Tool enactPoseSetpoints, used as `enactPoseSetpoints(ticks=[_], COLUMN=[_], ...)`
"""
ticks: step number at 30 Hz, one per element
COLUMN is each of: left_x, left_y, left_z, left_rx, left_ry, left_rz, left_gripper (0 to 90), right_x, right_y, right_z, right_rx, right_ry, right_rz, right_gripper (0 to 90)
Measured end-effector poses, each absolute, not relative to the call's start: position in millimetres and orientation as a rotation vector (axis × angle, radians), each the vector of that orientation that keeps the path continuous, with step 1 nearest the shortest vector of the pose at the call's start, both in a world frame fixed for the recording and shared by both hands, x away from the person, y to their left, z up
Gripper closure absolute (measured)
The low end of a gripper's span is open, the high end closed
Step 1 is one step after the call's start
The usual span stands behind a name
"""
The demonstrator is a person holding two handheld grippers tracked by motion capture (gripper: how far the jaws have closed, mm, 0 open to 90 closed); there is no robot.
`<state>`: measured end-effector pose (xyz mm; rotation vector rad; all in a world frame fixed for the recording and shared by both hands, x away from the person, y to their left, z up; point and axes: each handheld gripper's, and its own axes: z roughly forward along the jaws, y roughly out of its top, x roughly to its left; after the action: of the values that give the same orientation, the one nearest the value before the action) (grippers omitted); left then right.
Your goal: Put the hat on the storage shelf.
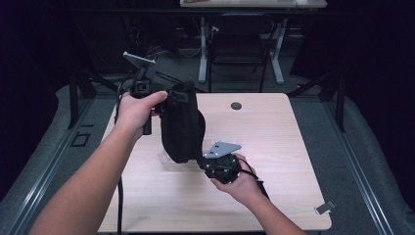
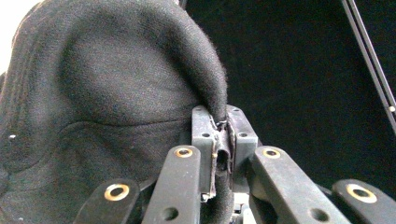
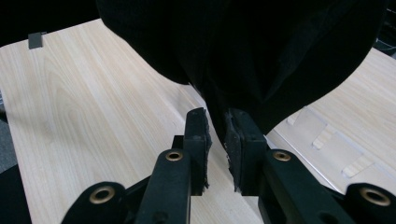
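We hold a black fabric cap (image 1: 182,125) in the air over a pale wooden counter (image 1: 274,132), near the centre of the high view. Our left tool (image 1: 169,94), at the upper left of that view, is clamped tight on the cap's top edge; in the left gripper view its jaws pinch a fold of the fuzzy black cloth (image 2: 116,93) at the frame's centre. Our right tool (image 1: 201,161), just below centre, meets the cap's lower edge. In the right gripper view its jaws stand slightly apart, with a hanging point of the dark fabric (image 3: 243,51) dipping between them; we cannot tell whether the pads press on it. Pale tape marks (image 3: 327,135) lie on the counter at the right of that view. We can read no label or lettering on the cap.
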<state>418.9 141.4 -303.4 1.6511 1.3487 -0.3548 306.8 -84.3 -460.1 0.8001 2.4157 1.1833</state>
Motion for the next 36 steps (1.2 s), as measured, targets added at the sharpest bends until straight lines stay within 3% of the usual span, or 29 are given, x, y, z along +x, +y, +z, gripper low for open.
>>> enactPoseSetpoints(ticks=[28, 36], left_x=[419.2, 419.2], left_y=[136.7, 134.5], left_z=[-304.1, -303.3], left_rx=[1.640, 1.653], left_ry=[1.346, 1.346], left_rz=[-0.348, -0.334], left_gripper=[83.4, 83.5], right_x=[310.2, 312.2], right_y=[-75.2, -73.2], right_z=[-459.4, -458.1], right_rx=[0.763, 0.768], right_ry=[2.417, 2.422], right_rz=[1.125, 1.123], right_gripper=[84.3, 81.1])
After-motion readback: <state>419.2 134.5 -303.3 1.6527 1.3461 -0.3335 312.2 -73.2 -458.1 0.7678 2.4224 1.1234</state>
